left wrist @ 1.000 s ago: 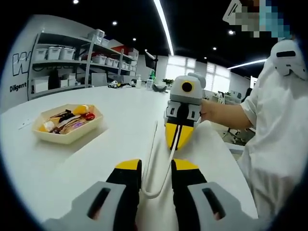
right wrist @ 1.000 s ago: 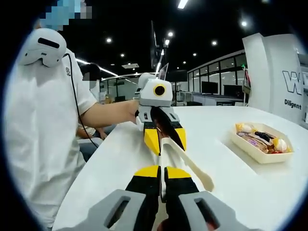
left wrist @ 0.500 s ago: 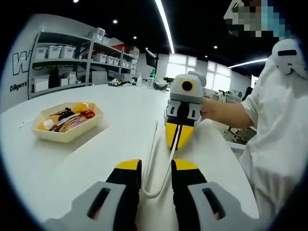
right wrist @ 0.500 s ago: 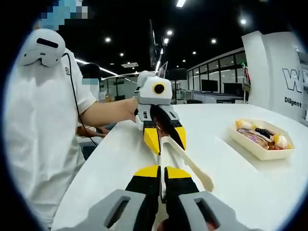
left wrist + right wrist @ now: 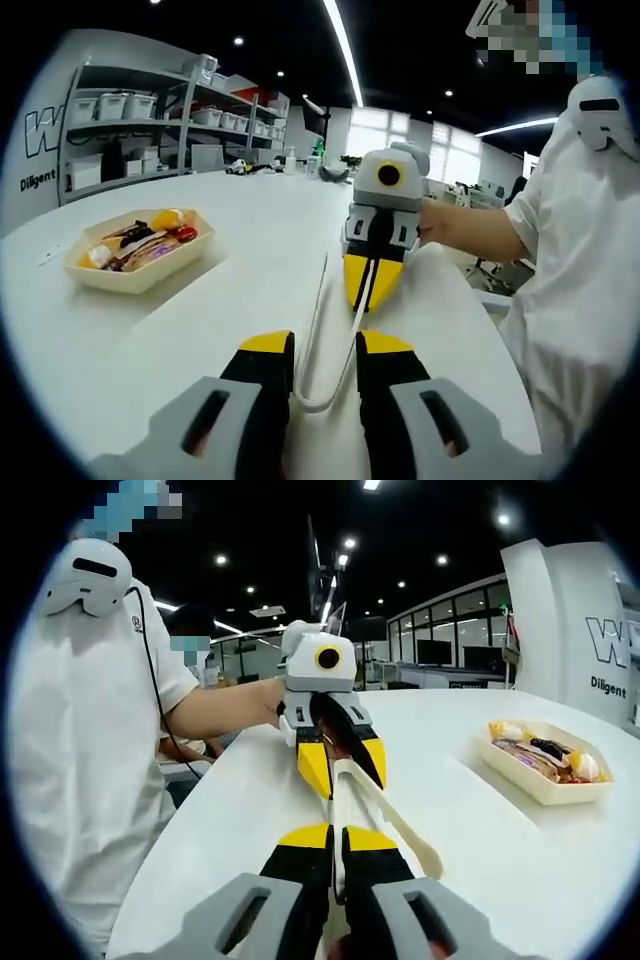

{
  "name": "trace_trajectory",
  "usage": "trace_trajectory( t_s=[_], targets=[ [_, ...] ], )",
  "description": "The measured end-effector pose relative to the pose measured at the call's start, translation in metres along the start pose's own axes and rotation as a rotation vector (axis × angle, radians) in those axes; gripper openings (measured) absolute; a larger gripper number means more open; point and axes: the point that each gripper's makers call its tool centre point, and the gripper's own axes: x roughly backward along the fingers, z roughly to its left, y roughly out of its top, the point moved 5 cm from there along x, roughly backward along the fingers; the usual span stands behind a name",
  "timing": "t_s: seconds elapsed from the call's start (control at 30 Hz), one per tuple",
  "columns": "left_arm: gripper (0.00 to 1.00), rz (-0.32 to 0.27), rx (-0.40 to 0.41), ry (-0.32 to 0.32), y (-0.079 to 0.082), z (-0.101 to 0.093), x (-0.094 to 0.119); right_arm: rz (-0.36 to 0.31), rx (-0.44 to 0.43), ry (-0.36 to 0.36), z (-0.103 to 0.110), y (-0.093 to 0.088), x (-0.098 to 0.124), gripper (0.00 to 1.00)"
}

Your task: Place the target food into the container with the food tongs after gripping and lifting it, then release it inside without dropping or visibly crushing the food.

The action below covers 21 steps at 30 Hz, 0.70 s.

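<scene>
White food tongs [image 5: 311, 330] hang above the white table [image 5: 250, 230], stretched between my two grippers, which face each other. My left gripper [image 5: 325, 340] is shut on the tongs' looped bend. My right gripper [image 5: 368, 290] is shut on the tip of one arm, while the other arm stands free. In the right gripper view, the right gripper [image 5: 335, 835] pinches that arm, the free tongs [image 5: 395, 825] arm splays to the right, and the left gripper [image 5: 340, 765] holds the far end. A cream tray [image 5: 140, 285] of mixed food pieces [image 5: 150, 245] rests on the table, well away from both grippers.
The same tray [image 5: 530, 785] sits at the right in the right gripper view. A person in a white shirt [image 5: 80, 730] stands at the table's edge. Shelves with white bins [image 5: 130, 110] line the far wall. Bare tabletop lies between the tongs and the tray.
Both views have drifted slightly with the hands. The tongs stay held between both grippers, and the tray has not moved.
</scene>
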Motion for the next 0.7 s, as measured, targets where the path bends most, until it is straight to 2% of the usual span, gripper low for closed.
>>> trace_trajectory(
  t_s=[0.7],
  targets=[
    [0.24, 0.019, -0.006, 0.004, -0.0017, -0.0001, -0.0019, 0.018, -0.008, -0.001, 0.0000, -0.0037, -0.0005, 0.00]
  ],
)
